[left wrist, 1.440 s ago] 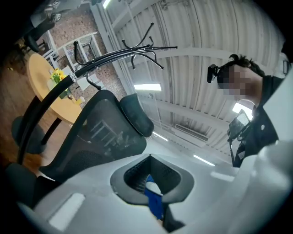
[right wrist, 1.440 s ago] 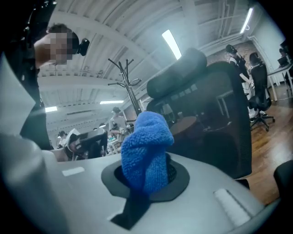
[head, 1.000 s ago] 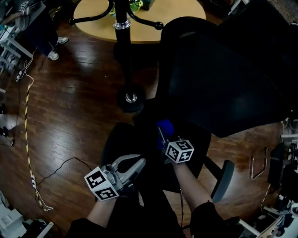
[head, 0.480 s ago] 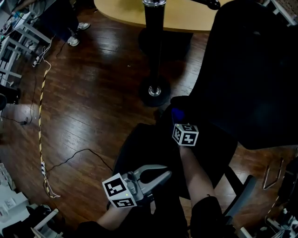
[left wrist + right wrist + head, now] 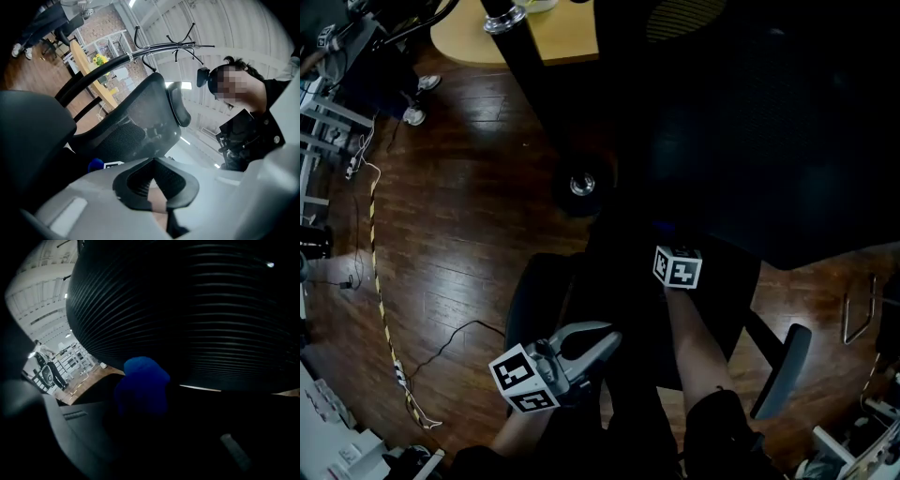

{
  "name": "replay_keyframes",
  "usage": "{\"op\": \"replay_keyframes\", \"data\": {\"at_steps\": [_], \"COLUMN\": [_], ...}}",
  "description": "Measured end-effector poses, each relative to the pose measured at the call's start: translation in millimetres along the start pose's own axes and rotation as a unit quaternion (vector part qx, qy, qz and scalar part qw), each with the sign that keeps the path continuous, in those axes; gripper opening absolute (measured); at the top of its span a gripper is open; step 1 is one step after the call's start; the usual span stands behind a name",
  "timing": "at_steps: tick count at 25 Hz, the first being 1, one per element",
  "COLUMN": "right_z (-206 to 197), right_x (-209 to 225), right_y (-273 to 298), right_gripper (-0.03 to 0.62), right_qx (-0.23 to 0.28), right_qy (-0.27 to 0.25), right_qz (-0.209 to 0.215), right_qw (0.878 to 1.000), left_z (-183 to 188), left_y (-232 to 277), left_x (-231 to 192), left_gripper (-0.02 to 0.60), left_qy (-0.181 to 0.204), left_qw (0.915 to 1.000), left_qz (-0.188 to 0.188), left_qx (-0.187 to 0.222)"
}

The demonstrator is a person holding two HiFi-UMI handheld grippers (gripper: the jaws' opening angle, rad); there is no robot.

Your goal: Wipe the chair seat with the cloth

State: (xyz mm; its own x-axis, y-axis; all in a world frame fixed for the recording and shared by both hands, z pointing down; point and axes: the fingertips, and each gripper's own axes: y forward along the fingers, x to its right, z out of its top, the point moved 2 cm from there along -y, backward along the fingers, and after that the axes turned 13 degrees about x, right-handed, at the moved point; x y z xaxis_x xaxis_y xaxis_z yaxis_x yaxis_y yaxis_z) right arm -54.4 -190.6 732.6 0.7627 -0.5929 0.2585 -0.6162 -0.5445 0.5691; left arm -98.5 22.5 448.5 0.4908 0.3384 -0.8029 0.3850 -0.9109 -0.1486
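Cloth point(image 5: 140, 383) wiping is judged under way. Nearest, the left gripper point(image 5: 609, 337) is held idle beside the seat's point(image 5: 539, 300) near left, fingers together on nothing. Farther on, the blue cloth is clamped in the right gripper's point(image 5: 666, 242) fingers at the seat's far side, under the backrest point(image 5: 750, 141). A firm stroke toward the near edge is called for next.

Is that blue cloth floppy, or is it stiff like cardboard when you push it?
Probably floppy: the blue cloth bunches into a rounded lump in the right hand-held gripper. Likely light, being such a small wad; it should squash, not roll, when pushed.
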Motion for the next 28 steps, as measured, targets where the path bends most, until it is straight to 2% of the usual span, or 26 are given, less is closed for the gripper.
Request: {"op": "replay_keyframes", "data": {"at_steps": [5,11,14,18,22,28], "right_z": [10.5,-13.5,-14.9,-14.6,-15.9,-11.1], "right_x": [75.0,180.2,216.1,231.8,234.5,222.8], "right_y": [-47.7,-126.1,-159.1,-173.2,-171.6,-170.5], "right_gripper": [0.034,0.034,0.034,0.034,0.034,0.035], "right_qx": [-0.003,-0.007,-0.006,0.014,0.013,0.015], "right_qy": [-0.006,0.018,0.016,0.025,0.039,0.003], "right_qz": [-0.061,-0.143,-0.179,-0.177,-0.165,-0.169], "right_qw": [0.998,0.989,0.984,0.984,0.985,0.985], "left_z": [-7.7,-27.7,-36.4,-43.0,-45.0,-37.5], "left_y": [17.4,44.7,57.0,67.4,67.5,48.7], "left_x": [3.8,10.2,15.4,19.7,22.2,23.0], "left_gripper": [-0.011,-0.011,-0.011,-0.011,-0.011,-0.011], "left_qy": [0.006,-0.004,-0.005,-0.005,-0.001,0.000], "left_qw": [0.9995,0.9974,0.9964,0.9954,0.9954,0.9973], "left_qz": [-0.017,-0.040,-0.046,-0.050,-0.050,-0.041], "left_qx": [-0.026,-0.061,-0.071,-0.082,-0.082,-0.060]}}
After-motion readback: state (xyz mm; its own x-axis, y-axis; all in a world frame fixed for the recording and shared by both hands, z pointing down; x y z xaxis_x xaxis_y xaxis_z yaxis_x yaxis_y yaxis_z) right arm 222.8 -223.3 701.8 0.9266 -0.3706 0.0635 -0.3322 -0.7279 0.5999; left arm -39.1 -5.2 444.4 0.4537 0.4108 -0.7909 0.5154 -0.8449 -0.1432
